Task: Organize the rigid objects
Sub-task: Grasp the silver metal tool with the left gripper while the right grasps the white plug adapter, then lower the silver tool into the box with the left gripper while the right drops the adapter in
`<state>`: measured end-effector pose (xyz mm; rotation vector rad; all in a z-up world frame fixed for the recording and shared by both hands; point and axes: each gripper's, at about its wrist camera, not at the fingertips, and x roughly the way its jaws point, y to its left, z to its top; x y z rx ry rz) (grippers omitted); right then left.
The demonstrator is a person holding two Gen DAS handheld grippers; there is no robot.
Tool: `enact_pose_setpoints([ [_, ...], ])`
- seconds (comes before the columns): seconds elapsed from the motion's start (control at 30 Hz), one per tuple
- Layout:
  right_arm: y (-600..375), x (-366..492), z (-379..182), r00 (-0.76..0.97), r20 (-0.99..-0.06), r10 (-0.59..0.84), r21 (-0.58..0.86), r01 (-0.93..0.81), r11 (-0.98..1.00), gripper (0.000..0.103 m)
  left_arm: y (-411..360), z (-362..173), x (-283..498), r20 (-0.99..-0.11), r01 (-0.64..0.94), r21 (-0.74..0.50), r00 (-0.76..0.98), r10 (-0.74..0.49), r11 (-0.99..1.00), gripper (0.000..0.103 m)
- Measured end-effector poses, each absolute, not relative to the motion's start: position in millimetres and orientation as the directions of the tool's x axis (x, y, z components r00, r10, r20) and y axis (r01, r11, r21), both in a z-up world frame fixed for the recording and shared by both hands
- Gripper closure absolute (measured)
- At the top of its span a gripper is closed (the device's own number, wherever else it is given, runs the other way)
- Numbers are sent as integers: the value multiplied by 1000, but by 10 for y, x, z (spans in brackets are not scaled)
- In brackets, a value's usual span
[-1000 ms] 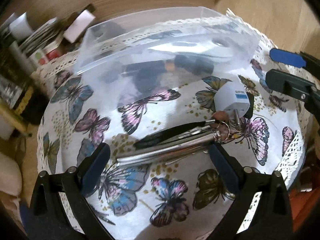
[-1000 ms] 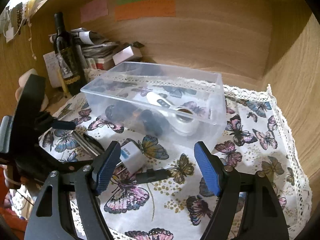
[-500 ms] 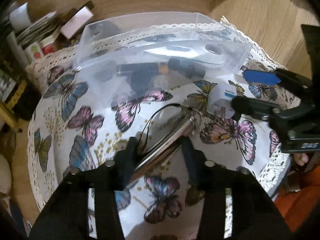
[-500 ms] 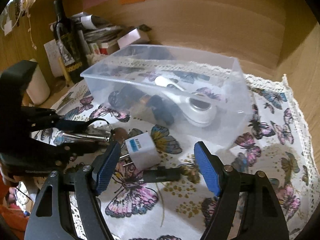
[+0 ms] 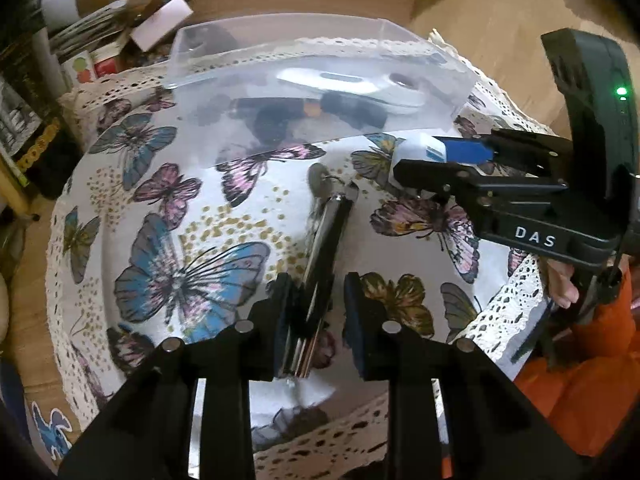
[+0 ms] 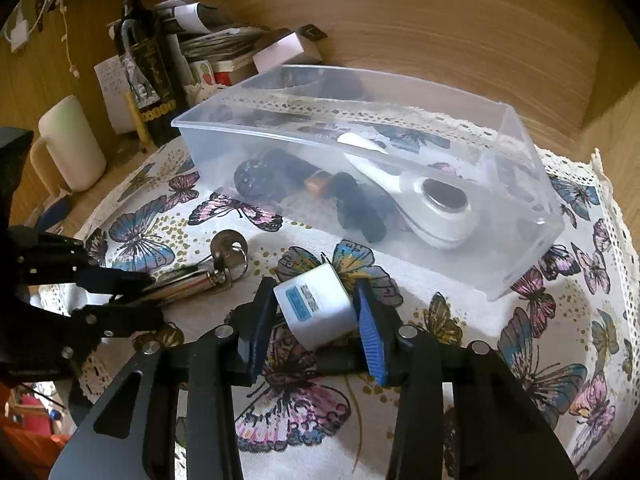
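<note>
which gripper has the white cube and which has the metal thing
The right gripper clamps the white cube; the left gripper pinches the metal tube with the key ring.

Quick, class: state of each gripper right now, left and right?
Left gripper: closed on the metal keychain tool.
Right gripper: closed on the white charger plug.
</note>
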<state>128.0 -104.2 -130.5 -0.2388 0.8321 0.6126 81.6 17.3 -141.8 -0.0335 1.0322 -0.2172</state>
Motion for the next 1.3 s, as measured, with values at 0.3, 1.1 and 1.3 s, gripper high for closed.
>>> enact_pose_setpoints([
  [0.3, -1160, 1221, -1273, 528, -743, 412, 38, -581, 813, 73, -5, -1440, 990, -843, 203, -106, 501, -196, 973, 78],
  [1.1, -1295, 1139, -1039, 586, -671, 454, 87, -546, 833, 73, 169, -1070, 750, -757, 121, -109, 633, -162, 987, 88],
  [1.3, -1356, 1116, -828, 633, -620, 464, 78, -538, 839, 74, 184, -823, 786, -701, 120, -130, 691, -177, 984, 88],
])
